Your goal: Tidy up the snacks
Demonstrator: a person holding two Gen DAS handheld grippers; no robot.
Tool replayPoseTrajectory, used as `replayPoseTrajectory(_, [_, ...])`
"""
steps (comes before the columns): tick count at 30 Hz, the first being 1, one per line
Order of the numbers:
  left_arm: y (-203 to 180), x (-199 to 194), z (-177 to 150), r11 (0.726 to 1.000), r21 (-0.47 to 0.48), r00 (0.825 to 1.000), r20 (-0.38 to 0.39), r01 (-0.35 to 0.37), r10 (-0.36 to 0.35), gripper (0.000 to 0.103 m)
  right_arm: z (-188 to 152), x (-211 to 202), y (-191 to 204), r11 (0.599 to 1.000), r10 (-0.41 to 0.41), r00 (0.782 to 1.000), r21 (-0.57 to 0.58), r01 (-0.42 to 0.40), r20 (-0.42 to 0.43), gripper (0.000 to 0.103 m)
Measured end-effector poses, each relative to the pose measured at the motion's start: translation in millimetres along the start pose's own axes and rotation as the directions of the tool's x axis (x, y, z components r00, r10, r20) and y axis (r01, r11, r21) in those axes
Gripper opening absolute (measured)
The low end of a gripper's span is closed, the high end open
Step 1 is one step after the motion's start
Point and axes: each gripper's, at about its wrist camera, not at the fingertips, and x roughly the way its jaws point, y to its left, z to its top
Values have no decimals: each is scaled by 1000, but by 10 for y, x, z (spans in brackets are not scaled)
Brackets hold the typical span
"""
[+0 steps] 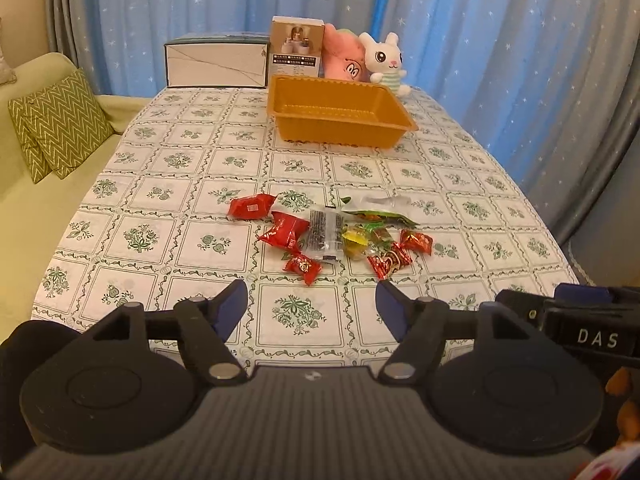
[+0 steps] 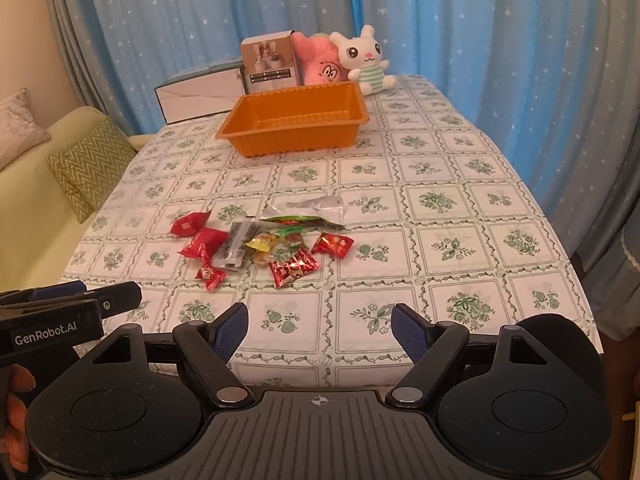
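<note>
Bare patterned desk [image 2: 440, 248] lies between both claws and the heap of snack packets [image 1: 332, 236], so the approach is clear. Beyond the heap, an open stretch of cloth runs to the orange tray [image 1: 340, 114]. Behind the tray, a white box [image 1: 218, 64], a carton [image 1: 297, 46] and two plush toys [image 1: 384, 62] block the far edge.

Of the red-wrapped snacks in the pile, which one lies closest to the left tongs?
The small red candy at the pile's near-left edge, with a round gold-and-white emblem. It lies nearest the open left tongs; the other red packets sit farther back.
</note>
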Motion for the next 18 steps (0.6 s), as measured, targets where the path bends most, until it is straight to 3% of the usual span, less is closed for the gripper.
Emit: replayPoseTrajectory(18, [-22,35,-9,1000,24,1000,-20,9,-9,67,-8,10,-16,1000,-1,1000,7,1,-1,79])
